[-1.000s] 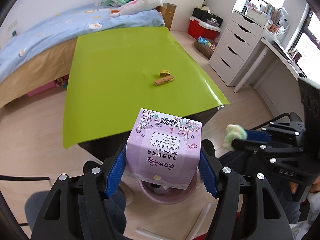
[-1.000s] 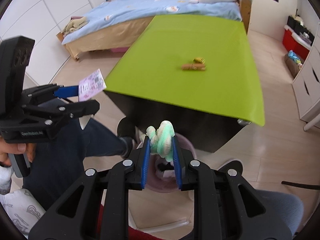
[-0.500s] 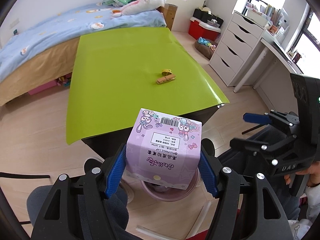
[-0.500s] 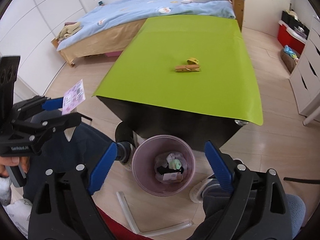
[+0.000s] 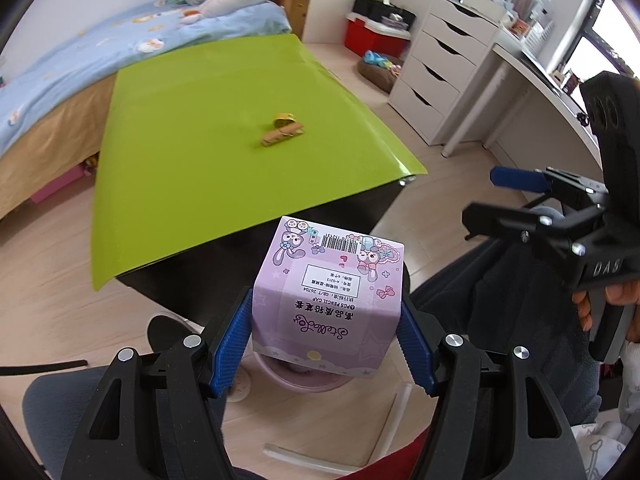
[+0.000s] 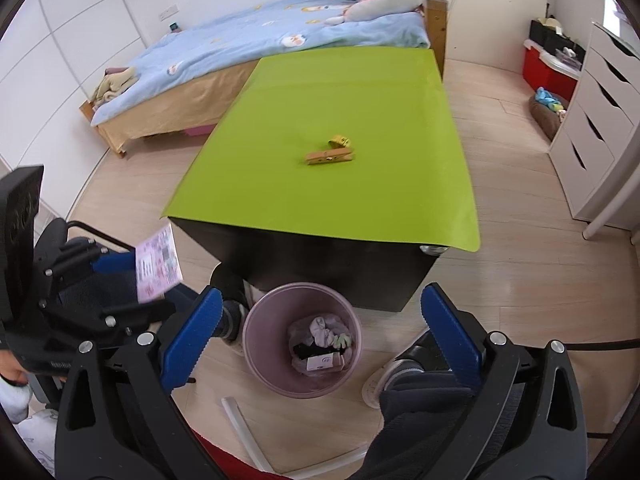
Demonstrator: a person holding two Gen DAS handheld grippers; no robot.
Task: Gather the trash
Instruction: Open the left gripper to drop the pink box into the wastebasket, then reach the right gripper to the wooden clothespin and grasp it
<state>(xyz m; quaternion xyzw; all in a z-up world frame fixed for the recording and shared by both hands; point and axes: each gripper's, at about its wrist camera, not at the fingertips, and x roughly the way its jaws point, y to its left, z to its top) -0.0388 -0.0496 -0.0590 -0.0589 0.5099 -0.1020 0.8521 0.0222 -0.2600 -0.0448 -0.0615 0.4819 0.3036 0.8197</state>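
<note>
My left gripper (image 5: 324, 314) is shut on a purple cartoon-printed box (image 5: 332, 288), held above the pink bin (image 5: 280, 376). In the right wrist view the same box (image 6: 158, 264) shows at the left in that gripper. My right gripper (image 6: 320, 300) hangs over the pink bin (image 6: 256, 332), its jaws opening wide with nothing between them. A green-and-white wad (image 6: 342, 340) lies in the bin among other scraps. On the green table (image 6: 340, 92) lie a wooden clothespin (image 6: 330, 157) and a small yellow piece (image 6: 339, 141).
The bin stands on the wood floor against the table's dark front, between a person's shoes (image 6: 384, 380). A bed (image 6: 240, 40) lies beyond the table. White drawers (image 6: 600, 120) and a red box (image 6: 544, 68) stand at the right. White tubing (image 6: 240, 424) lies on the floor.
My right gripper opened and let go of the green-and-white wad, which now lies in the bin. The left gripper kept its hold on the purple box and shifted slightly.
</note>
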